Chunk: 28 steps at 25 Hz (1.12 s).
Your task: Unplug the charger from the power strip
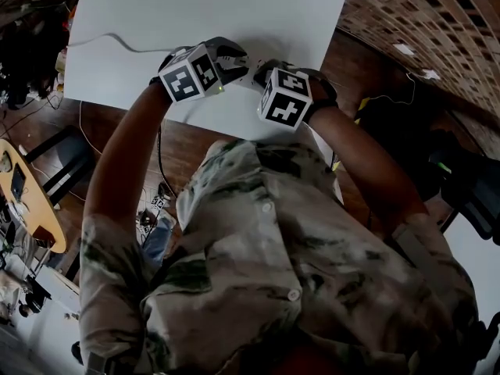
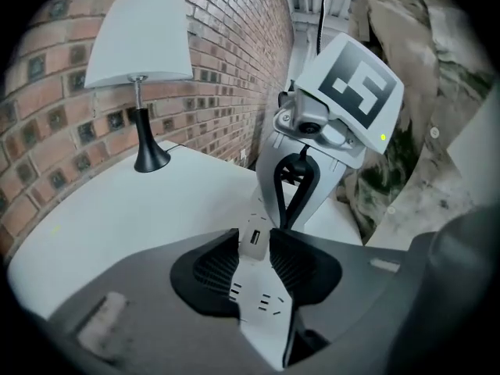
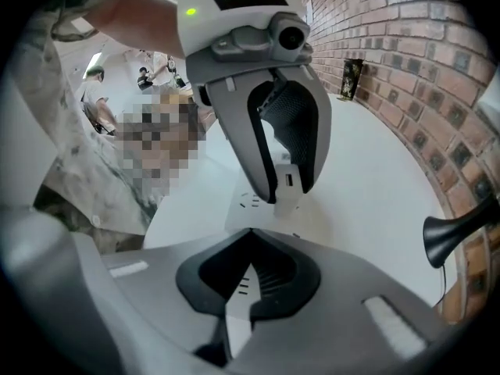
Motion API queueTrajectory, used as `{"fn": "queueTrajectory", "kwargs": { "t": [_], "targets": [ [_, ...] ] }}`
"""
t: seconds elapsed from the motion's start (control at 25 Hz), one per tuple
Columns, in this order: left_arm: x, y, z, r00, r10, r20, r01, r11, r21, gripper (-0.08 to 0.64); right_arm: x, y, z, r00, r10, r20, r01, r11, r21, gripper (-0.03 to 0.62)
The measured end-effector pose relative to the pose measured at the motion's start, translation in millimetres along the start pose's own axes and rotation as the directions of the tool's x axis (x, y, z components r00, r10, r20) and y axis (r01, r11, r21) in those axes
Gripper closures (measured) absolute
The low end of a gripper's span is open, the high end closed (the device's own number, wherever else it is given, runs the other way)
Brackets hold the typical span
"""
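A white charger (image 2: 254, 239) with a USB port stands plugged into a white power strip (image 2: 262, 303) lying on the white table (image 1: 195, 14). My left gripper (image 2: 255, 244) has its ribbed pads against both sides of the charger, shut on it. From the right gripper view, the left gripper (image 3: 287, 180) comes down from above, straddling the charger (image 3: 289, 184). My right gripper (image 3: 248, 276) is shut on the near end of the power strip (image 3: 242, 287). In the head view the left gripper (image 1: 223, 57) and right gripper (image 1: 269, 73) meet at the table's near edge, hiding the strip.
A lamp (image 2: 139, 45) with a white shade and black foot stands by the brick wall (image 2: 234, 61). A thin white cable (image 1: 117, 41) runs left across the table. A small dark object (image 3: 351, 79) stands at the far wall. Cluttered floor and furniture lie to the left.
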State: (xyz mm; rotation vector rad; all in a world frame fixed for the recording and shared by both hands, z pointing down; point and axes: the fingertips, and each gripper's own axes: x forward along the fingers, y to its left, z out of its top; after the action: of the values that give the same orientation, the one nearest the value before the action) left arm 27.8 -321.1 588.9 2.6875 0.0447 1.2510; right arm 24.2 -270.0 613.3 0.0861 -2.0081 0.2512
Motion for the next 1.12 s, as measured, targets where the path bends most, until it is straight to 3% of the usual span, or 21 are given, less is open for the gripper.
{"fn": "queueTrajectory", "kwargs": {
  "t": [0.24, 0.32, 0.4, 0.52, 0.64, 0.76, 0.96, 1.12],
  "targets": [
    [-5, -4, -2, 0.999, -0.031, -0.044, 0.031, 1.0, 0.003, 0.447, 8, 2, 0, 0.997, -0.042, -0.072, 0.039, 0.999, -0.038, 0.586],
    [-21, -3, 11, 1.0, -0.025, 0.017, 0.026, 1.0, -0.013, 0.449, 10, 5, 2, 0.994, -0.049, -0.098, 0.043, 0.997, -0.059, 0.586],
    [-51, 14, 38, 0.993, 0.027, 0.112, -0.023, 0.999, -0.041, 0.453, 11, 6, 2, 0.993, -0.049, -0.105, 0.041, 0.996, -0.084, 0.588],
    [-85, 34, 50, 0.987, 0.072, 0.14, -0.063, 0.996, -0.063, 0.449, 10, 5, 0, 0.996, -0.032, -0.089, 0.025, 0.997, -0.076, 0.588],
    [-119, 31, 46, 0.972, 0.134, 0.192, -0.109, 0.985, -0.136, 0.448, 10, 6, 2, 0.997, -0.028, -0.075, 0.024, 0.998, -0.05, 0.588],
    [-147, 21, 45, 0.943, 0.225, 0.247, -0.174, 0.962, -0.212, 0.448, 7, 2, 1, 0.997, -0.065, -0.039, 0.064, 0.998, -0.014, 0.589],
    [-200, -6, 37, 0.862, 0.404, 0.306, -0.304, 0.895, -0.327, 0.448, -20, 3, 11, 0.981, -0.19, 0.05, 0.19, 0.982, -0.008, 0.588],
    [-228, -57, 27, 0.812, 0.475, 0.34, -0.341, 0.858, -0.385, 0.446, -52, 31, 31, 0.954, -0.268, 0.136, 0.267, 0.963, 0.022, 0.588]
  ]
}}
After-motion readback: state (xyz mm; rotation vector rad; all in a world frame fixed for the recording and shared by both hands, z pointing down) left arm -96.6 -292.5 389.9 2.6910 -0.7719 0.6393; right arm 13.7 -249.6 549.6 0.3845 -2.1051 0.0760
